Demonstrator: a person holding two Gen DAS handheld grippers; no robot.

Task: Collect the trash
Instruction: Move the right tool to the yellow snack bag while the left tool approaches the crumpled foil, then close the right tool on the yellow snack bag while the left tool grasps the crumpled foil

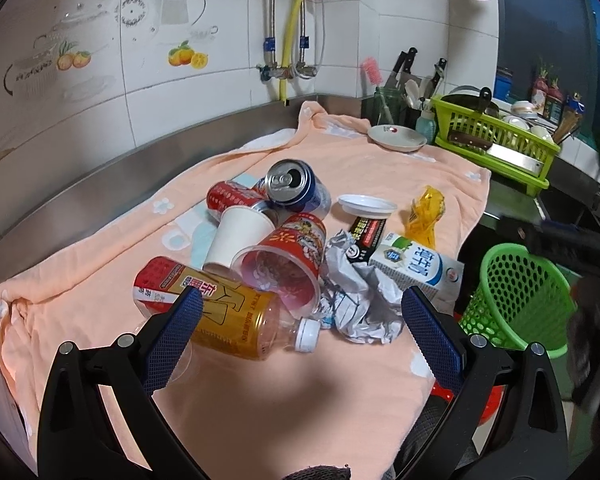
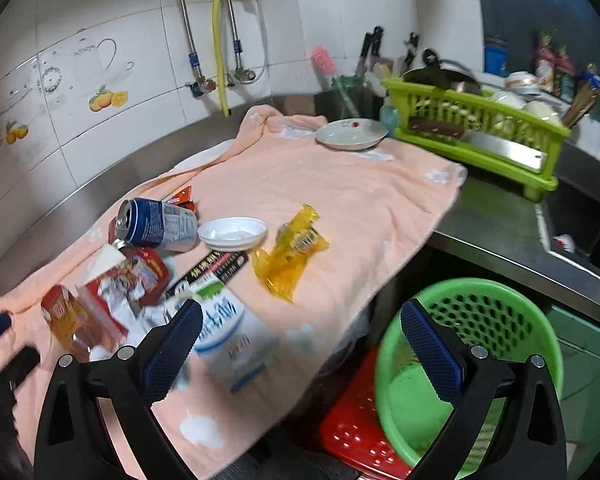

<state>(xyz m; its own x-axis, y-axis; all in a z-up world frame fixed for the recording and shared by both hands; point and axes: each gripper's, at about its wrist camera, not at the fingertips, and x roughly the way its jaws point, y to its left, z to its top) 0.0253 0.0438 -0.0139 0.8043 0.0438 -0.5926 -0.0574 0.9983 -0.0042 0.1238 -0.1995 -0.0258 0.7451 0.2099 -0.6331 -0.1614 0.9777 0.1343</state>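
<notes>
A peach towel [image 1: 340,168] covers the steel counter, litter heaped mid-frame: a yellow plastic bottle [image 1: 224,320], crumpled grey paper [image 1: 356,300]. Both the left gripper [image 1: 300,320] and right gripper [image 2: 300,332] gape wide, empty. A green perforated plastic basket [image 2: 500,320] sits lower right.

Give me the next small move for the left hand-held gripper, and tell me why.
Probably ease the left hand-held gripper forward and down so its open fingers straddle the yellow tea bottle, then close. The bottle lies on its side nearest that gripper, at the front of the trash pile on the peach towel, and nothing is held yet. The green basket stands at the right to receive it.
</notes>
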